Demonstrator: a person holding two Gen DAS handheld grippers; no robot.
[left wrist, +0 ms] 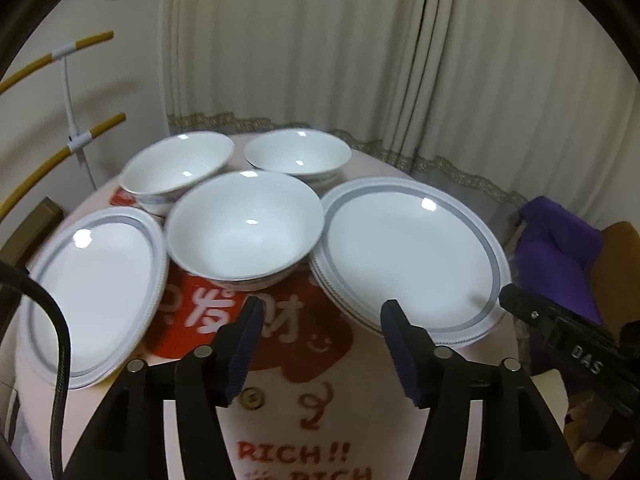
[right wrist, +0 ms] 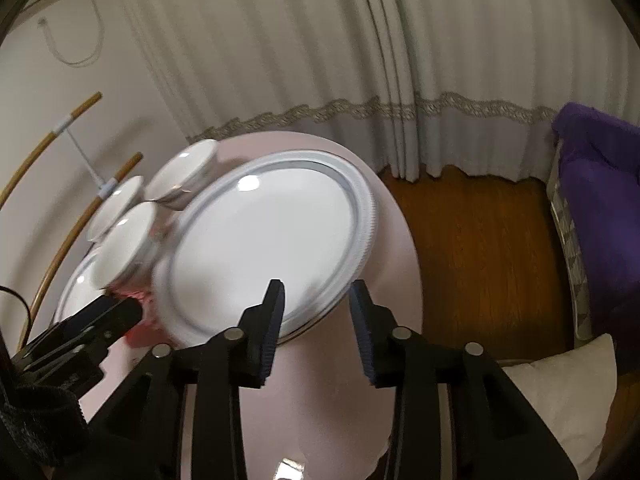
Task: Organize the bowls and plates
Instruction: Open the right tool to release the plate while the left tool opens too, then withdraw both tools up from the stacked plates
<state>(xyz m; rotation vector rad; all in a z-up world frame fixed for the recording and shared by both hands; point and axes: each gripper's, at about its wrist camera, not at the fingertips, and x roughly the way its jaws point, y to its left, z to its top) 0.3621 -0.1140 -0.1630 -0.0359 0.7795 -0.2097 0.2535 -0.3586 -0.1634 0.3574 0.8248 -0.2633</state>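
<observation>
A round table covered with a pale pink cloth [left wrist: 280, 408] bearing a red pattern and the word "RICH" is seen in the left wrist view. Three white glazed ceramic bowls are placed on it: the nearest bowl [left wrist: 245, 226] stands in the middle, a second bowl [left wrist: 176, 170] is behind it to the left, and a third bowl [left wrist: 298, 154] is behind it to the right. The three are set close together; whether they touch cannot be told.

A white round plate with a grey ring near its rim [left wrist: 94, 292] is laid at the left of the nearest bowl. At the right, a stack of similar grey-ringed white plates [left wrist: 408, 256] is seen, with several rims visible below the top one.

The left gripper [left wrist: 320, 320] is held above the cloth, in front of the nearest bowl. Its jaws are apart and nothing is between them.

In the right wrist view, the right gripper [right wrist: 317, 300] is held at the near edge of the plate stack [right wrist: 272, 240]. Its jaws are also apart; the rim of the stack is seen beyond the gap, and the dark blue ribbed pads [right wrist: 276, 320] are not pressed on it.

A cream pleated curtain [left wrist: 340, 40] is hung behind the table.
</observation>
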